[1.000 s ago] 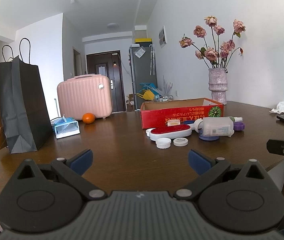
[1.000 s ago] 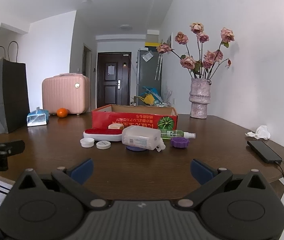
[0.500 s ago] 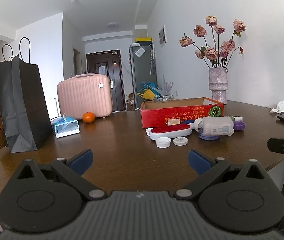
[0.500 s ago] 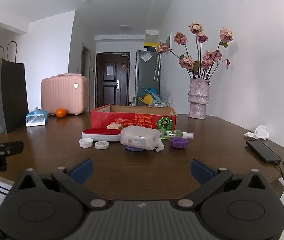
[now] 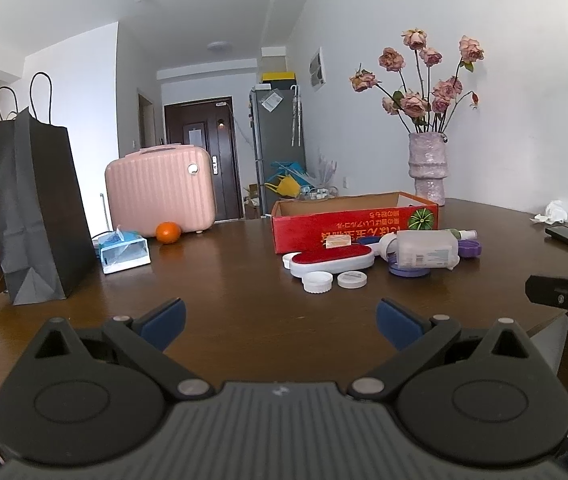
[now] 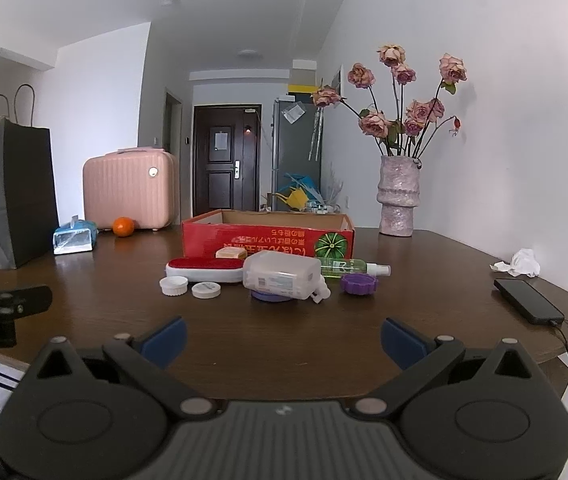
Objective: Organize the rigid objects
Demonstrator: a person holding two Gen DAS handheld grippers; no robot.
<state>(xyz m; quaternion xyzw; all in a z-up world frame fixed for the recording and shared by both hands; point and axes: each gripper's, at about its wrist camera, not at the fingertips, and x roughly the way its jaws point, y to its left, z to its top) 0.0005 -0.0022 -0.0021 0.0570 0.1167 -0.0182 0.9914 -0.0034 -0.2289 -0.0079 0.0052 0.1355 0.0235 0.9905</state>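
1. Grippers: left gripper (image 5: 279, 322) and right gripper (image 6: 281, 340) both hang over the near edge of the table (image 6: 284, 344), jaws spread wide, nothing between the blue pads.
2. Red cardboard box (image 6: 267, 236) sits open-topped toward the table's far side, near the middle.
3. Loose items cluster just in front of the box: red-topped white brush (image 6: 203, 270), translucent bottle (image 6: 281, 274) on its side over a purple lid (image 6: 269, 296), green spray bottle (image 6: 348, 267) lying flat, purple cap (image 6: 358, 283), two white caps (image 6: 173, 285) (image 6: 205, 290), small tan block (image 6: 231, 253) against the box front.
4. Far left edge: black paper bag (image 5: 35, 208), tissue pack (image 5: 123, 250), orange (image 5: 168, 232), pink case (image 5: 159, 190).
5. Far right corner: vase of dried roses (image 6: 399, 196).
6. Right edge: crumpled tissue (image 6: 522, 263), black phone (image 6: 528, 306) with cable attached.
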